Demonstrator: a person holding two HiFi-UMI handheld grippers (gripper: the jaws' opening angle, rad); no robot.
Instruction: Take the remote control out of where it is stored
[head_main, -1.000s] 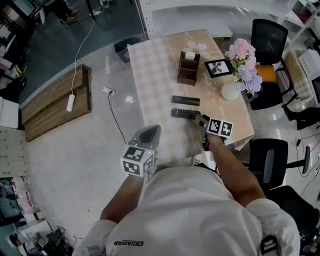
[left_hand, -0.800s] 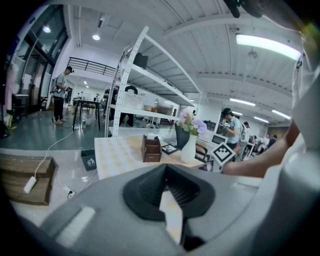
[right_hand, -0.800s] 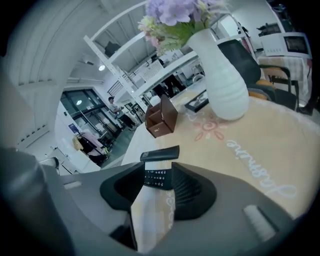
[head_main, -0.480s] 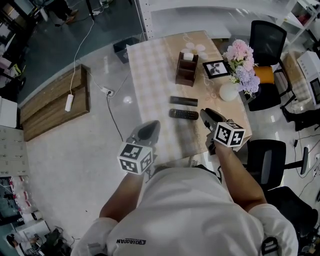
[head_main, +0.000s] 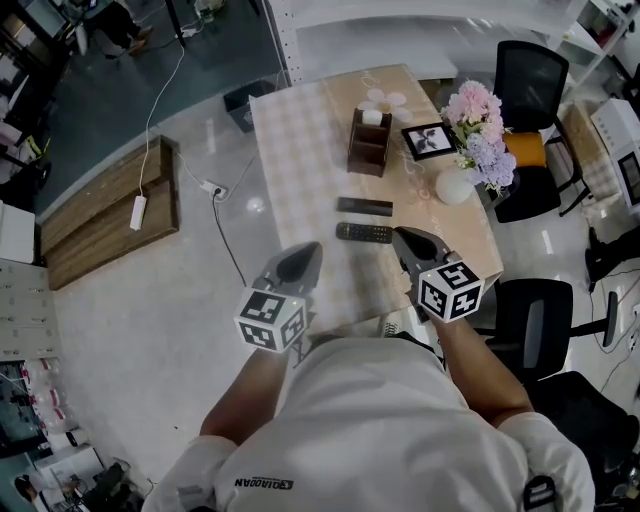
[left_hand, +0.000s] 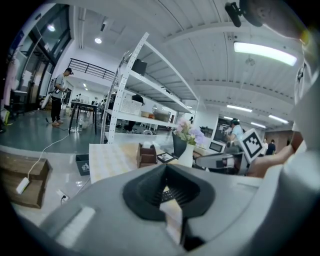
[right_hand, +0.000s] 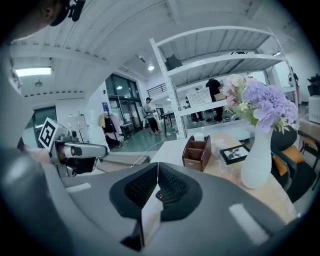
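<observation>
Two black remote controls lie side by side on the table, the nearer one and the farther one. Behind them stands the brown wooden organizer with a white item in its top. My right gripper hovers above the table just right of the nearer remote; its jaws have just been closing and are shut with nothing between them, as the right gripper view shows. My left gripper hangs at the table's near left edge, shut and empty.
A framed photo and a white vase of pink and purple flowers stand at the table's right side. Black office chairs flank the right. A wooden pallet and a cable lie on the floor to the left.
My right gripper has risen from the nearer remote, rolled its marker cube round and closed its jaws on nothing. The remote stays on the table. The left gripper has barely shifted.
</observation>
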